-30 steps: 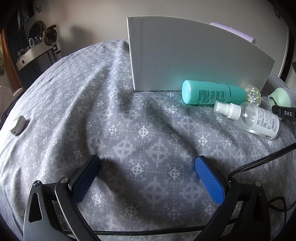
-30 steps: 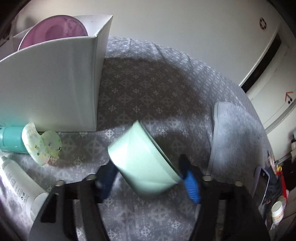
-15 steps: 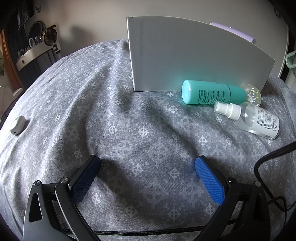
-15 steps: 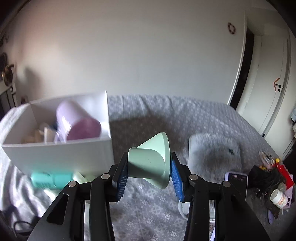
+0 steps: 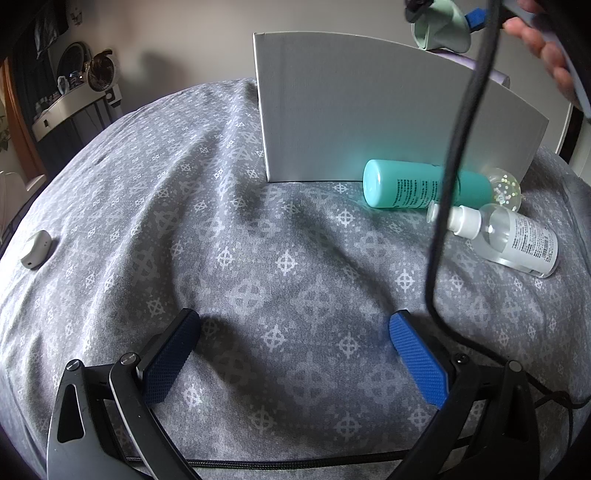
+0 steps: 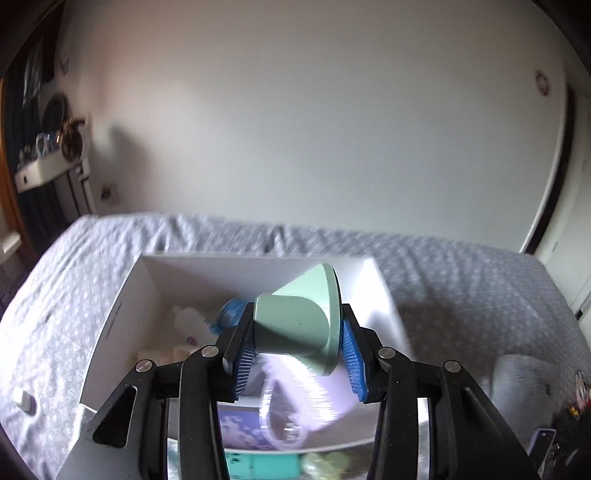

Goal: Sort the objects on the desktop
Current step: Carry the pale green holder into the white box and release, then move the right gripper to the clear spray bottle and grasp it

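Observation:
My right gripper [image 6: 295, 350] is shut on a pale green cup-shaped object [image 6: 299, 321] and holds it above the open white box [image 6: 118, 314]; it also shows at the top of the left wrist view [image 5: 439, 26]. The box holds a lilac item [image 6: 306, 402] and several small things. In front of the box [image 5: 369, 110] lie a teal bottle [image 5: 413, 184], a clear spray bottle [image 5: 513, 240] and a glittery clear ball [image 5: 506, 188]. My left gripper [image 5: 291, 343] is open and empty, low over the grey patterned bedspread [image 5: 184, 221].
A small white device [image 5: 35, 249] lies on the bedspread at the far left. A black cable [image 5: 454, 147] hangs across the right of the left wrist view. A grey fuzzy pad [image 6: 524, 384] lies right of the box. Shelves stand by the wall at left.
My right gripper has carried the green object up and left, from beside the box to above its open top. The left gripper has not moved.

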Available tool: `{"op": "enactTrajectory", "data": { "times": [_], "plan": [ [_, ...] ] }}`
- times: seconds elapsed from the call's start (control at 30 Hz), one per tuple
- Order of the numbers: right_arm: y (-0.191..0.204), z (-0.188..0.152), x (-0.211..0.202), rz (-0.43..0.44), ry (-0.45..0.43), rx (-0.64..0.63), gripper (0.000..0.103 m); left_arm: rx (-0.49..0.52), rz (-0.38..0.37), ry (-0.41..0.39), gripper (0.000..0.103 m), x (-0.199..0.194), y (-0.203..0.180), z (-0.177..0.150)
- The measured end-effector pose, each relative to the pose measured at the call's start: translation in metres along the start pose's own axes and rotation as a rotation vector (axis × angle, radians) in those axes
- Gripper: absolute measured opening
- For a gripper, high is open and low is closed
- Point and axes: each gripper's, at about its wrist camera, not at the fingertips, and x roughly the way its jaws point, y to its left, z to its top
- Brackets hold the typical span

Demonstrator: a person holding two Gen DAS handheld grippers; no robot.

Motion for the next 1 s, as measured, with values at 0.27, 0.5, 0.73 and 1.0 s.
{"op": "enactTrajectory", "data": {
  "times": [0.27,0.5,0.73,1.0],
  "plan": [
    [0.016,-0.049,-0.03,-0.041,-0.09,-0.025,0.099,0.0,0.0,-0.001,0.103,0.0,0.0,0.0],
    [-0.051,-0.148,-0.086,-0.111,-0.039,0.193,0.103,0.0,0.0,0.0,0.103,-0.001,0.0,0.0],
    [-0.126,-0.227,-0.08,-0.225,0.161,0.412,0.103,0.0,0.0,0.0,0.103,-0.001,0.001,0.001],
    [-0.137,-0.237,-0.071,-0.297,0.193,0.4,0.103,0.0,0.0,0.0,0.103,-0.001,0.001,0.001]
  ]
}}
